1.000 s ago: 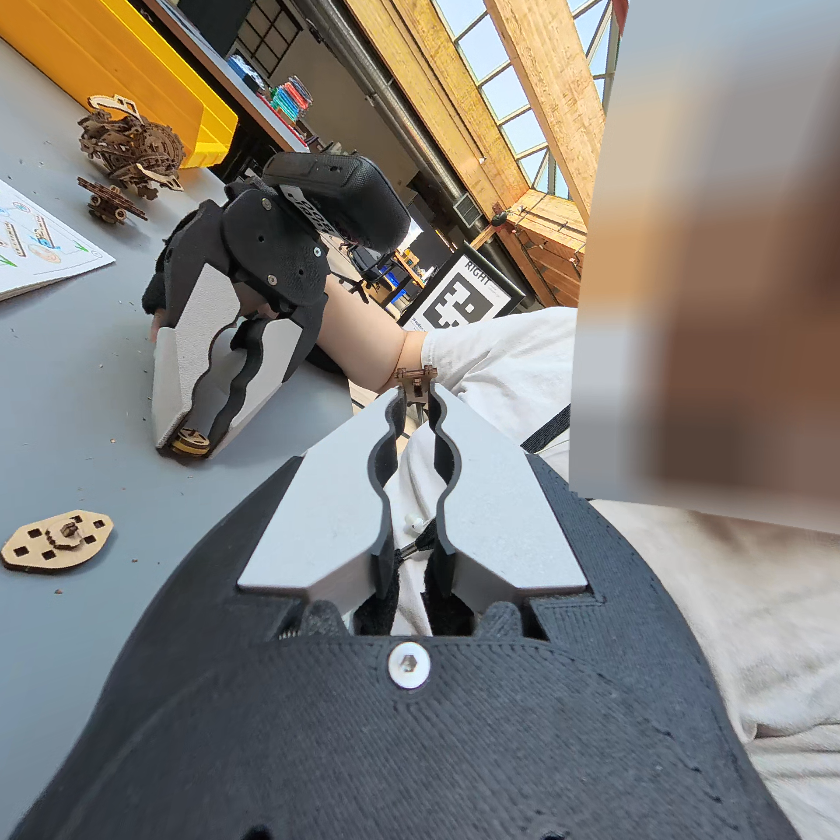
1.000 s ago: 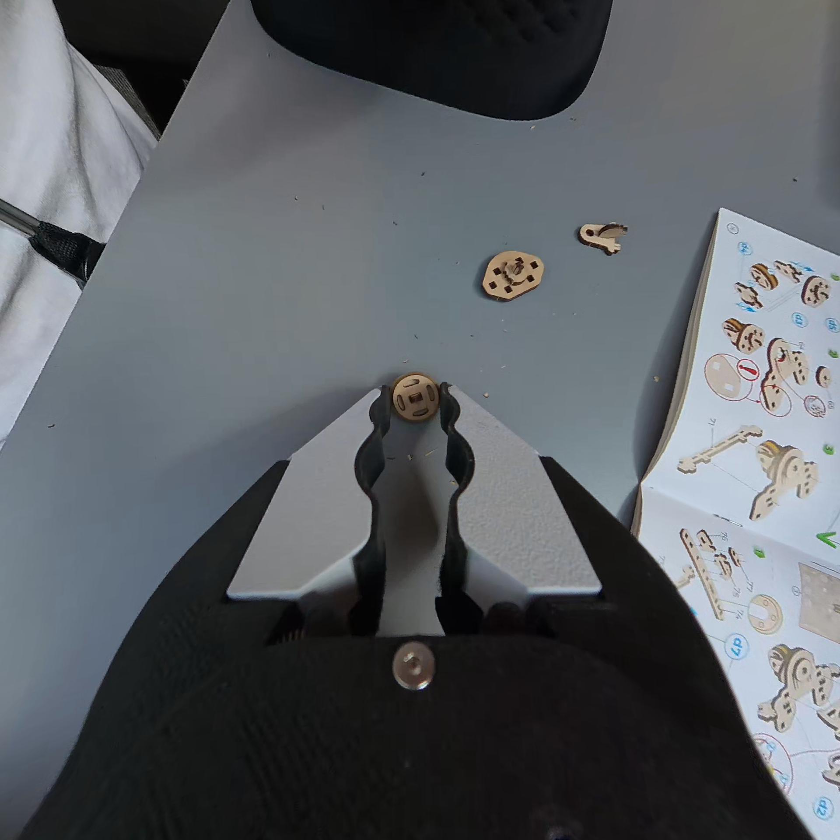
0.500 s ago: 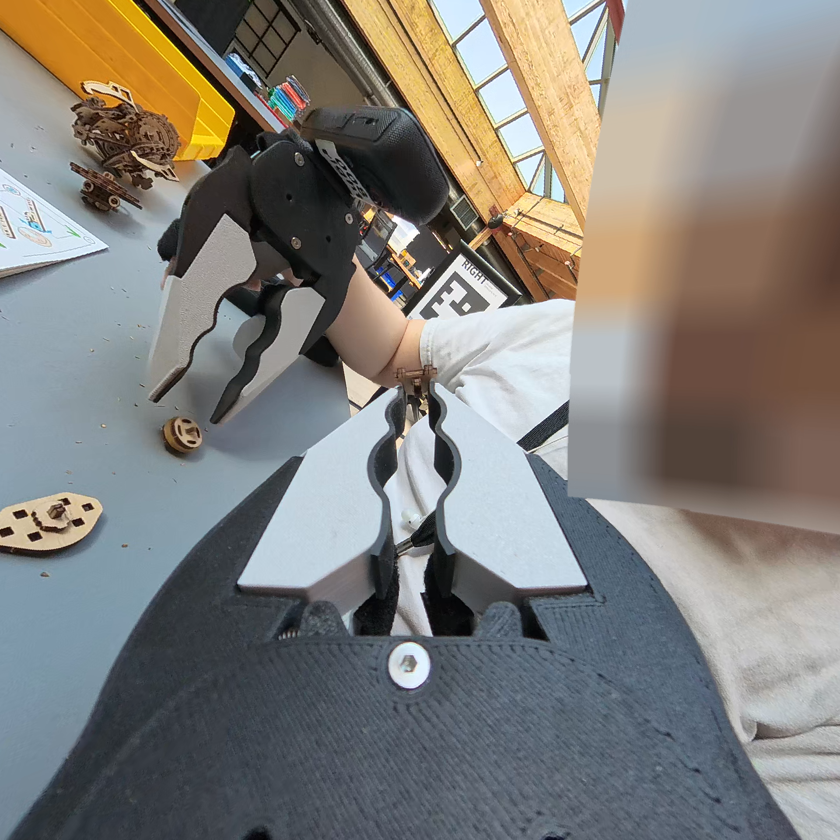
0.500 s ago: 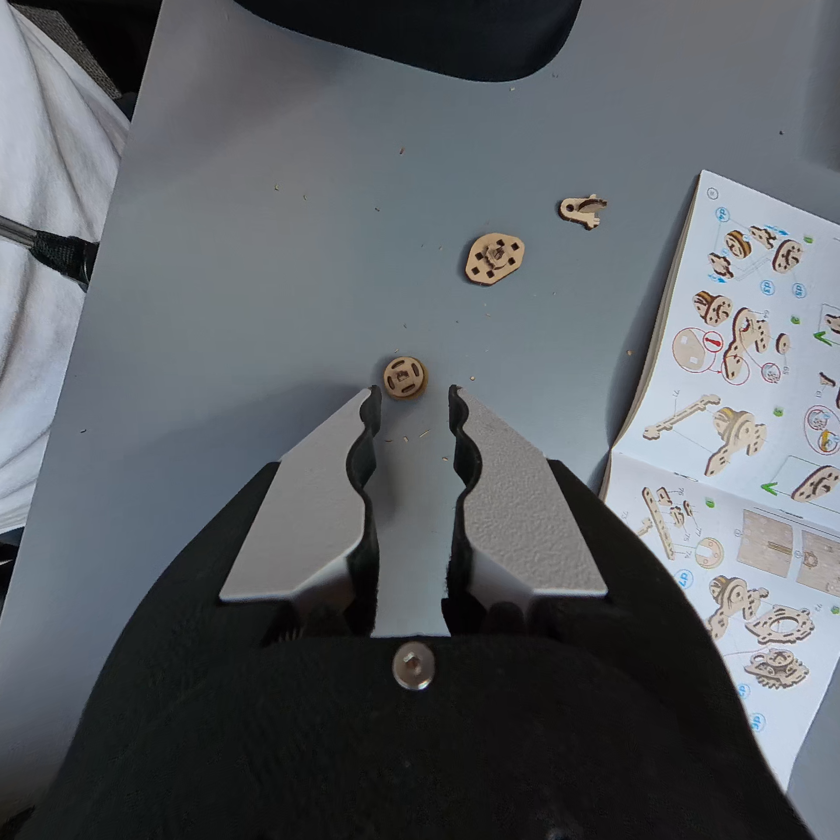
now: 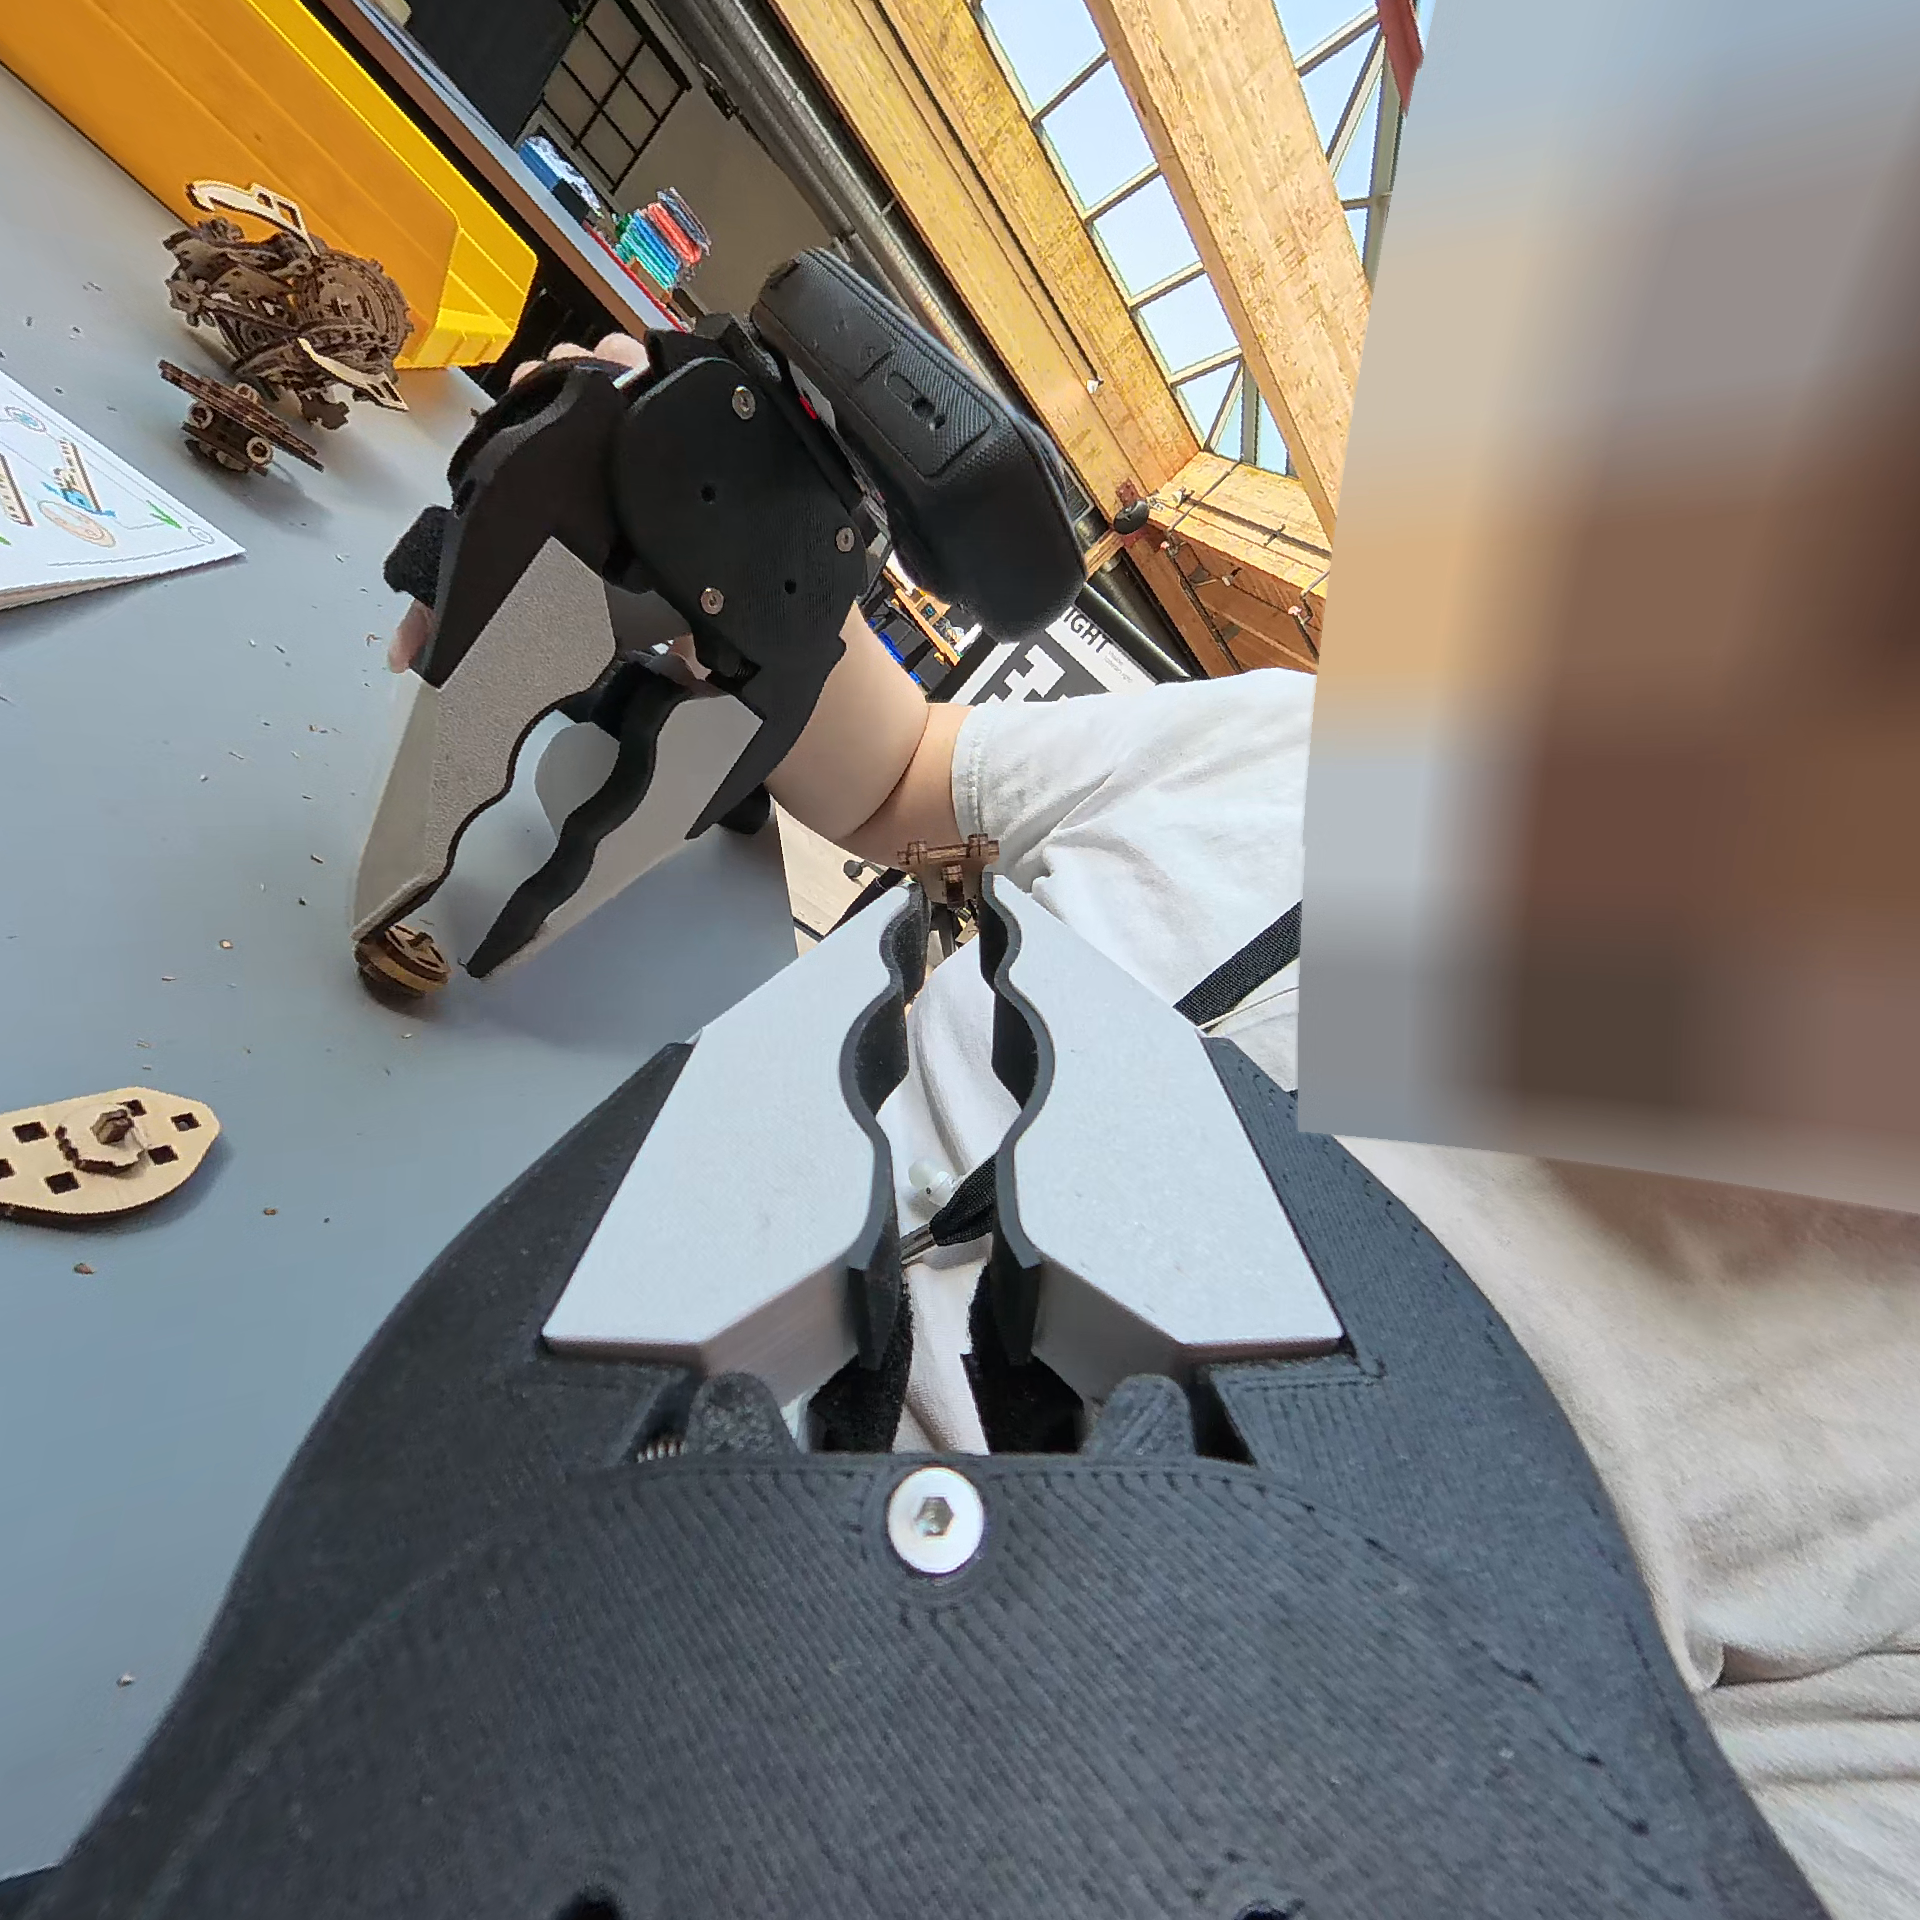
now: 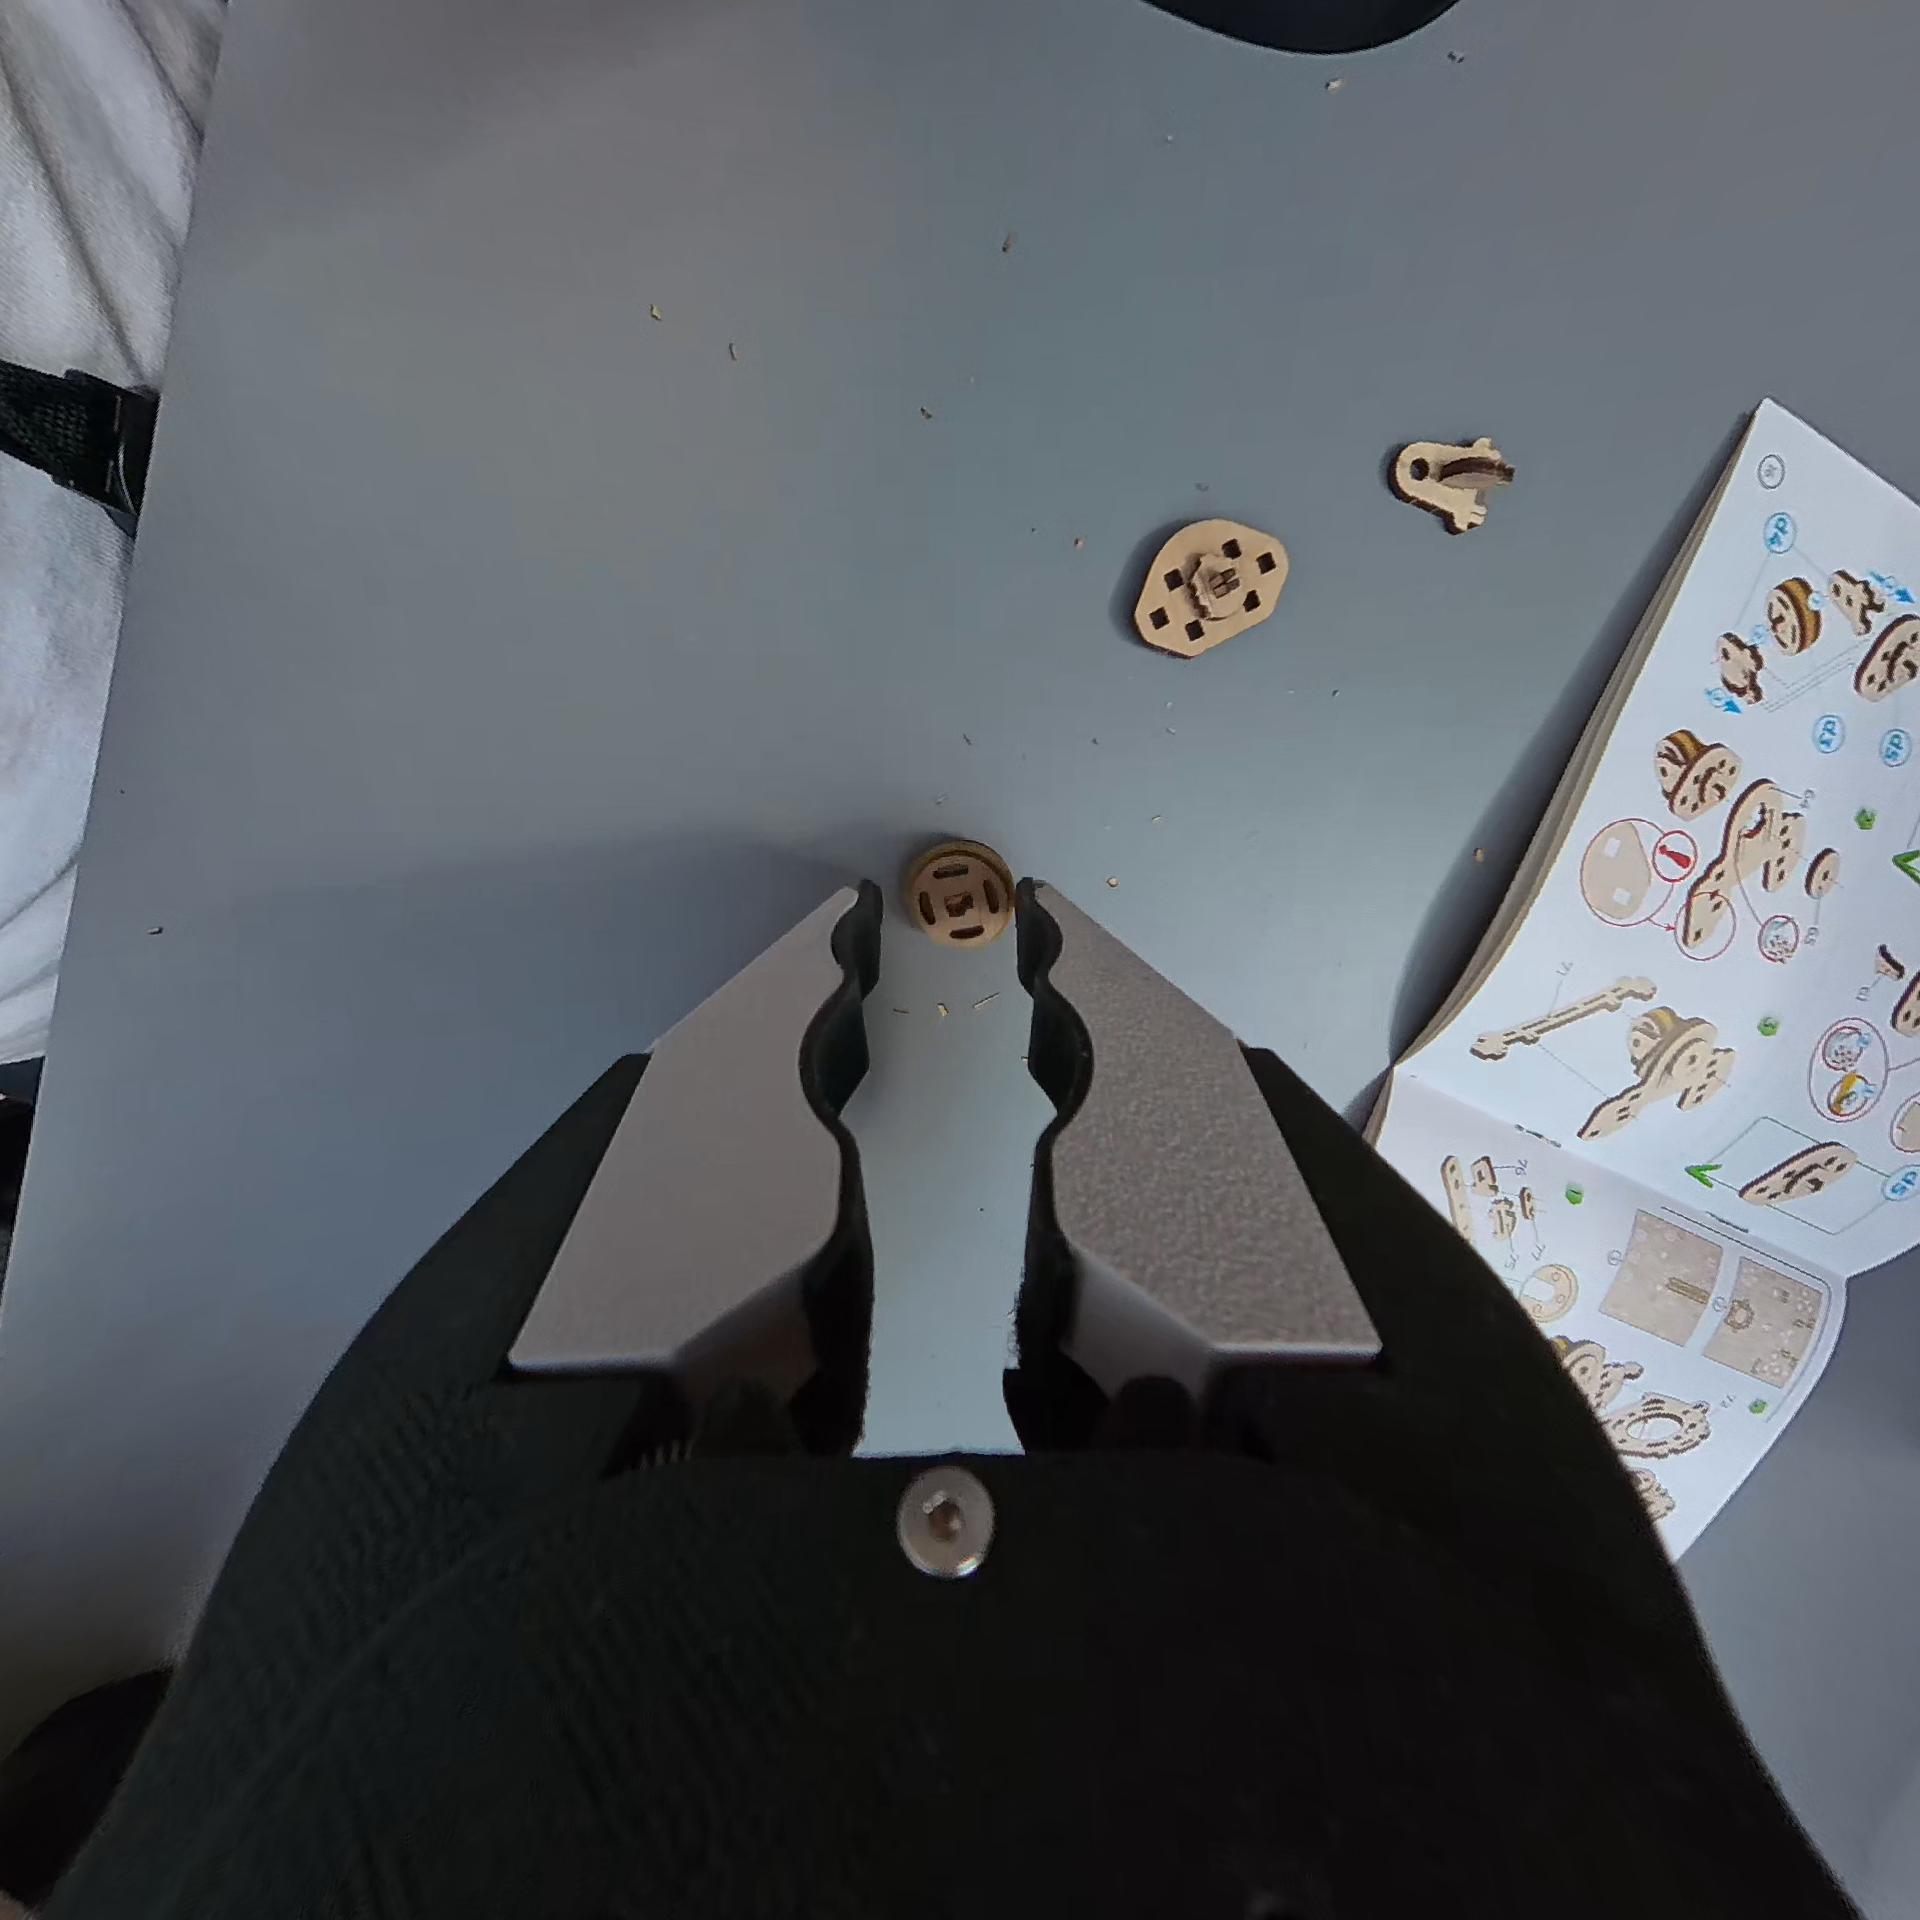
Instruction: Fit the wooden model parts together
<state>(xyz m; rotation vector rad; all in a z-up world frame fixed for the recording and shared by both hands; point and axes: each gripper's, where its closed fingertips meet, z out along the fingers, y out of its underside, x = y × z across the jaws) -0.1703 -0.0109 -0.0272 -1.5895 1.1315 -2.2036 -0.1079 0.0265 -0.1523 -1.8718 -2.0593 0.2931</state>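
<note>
Desk (image 6: pixel 540 520) first: a flat grey surface strewn with fine wood crumbs, and everything I name is placed against it. On its right side lies an open white instruction booklet (image 6: pixel 1704 935) printed with coloured drawings. At the far end, in my left wrist view, a yellow plastic bin (image 5: pixel 260 145) sits at the desk's back edge, and in front of it stands a dark brown assembled wooden gear model (image 5: pixel 286 301) with a smaller dark toothed wooden piece (image 5: pixel 234 426) just beside it.

My right gripper (image 6: pixel 948 894), black body with grey fingers (image 6: pixel 1143 1091), points down at the desk with its jaws parted and gripping nothing. A small round pale wooden wheel with slots around a square centre hole (image 6: pixel 958 894) lies flat on the desk between the fingertips; one tip looks to be touching it, but I cannot tell for sure.

Farther along the desk lies a pale lozenge-shaped wooden plate with square holes and a little gear at its centre (image 6: pixel 1210 590), and past that a tiny pale wooden hook-shaped part (image 6: pixel 1449 480), both well apart from the wheel.

My left gripper (image 5: pixel 948 883) is held off the desk's near edge, clenched on a tiny dark brown wooden cross-shaped part (image 5: pixel 948 860) pinched at the very tips.
</note>
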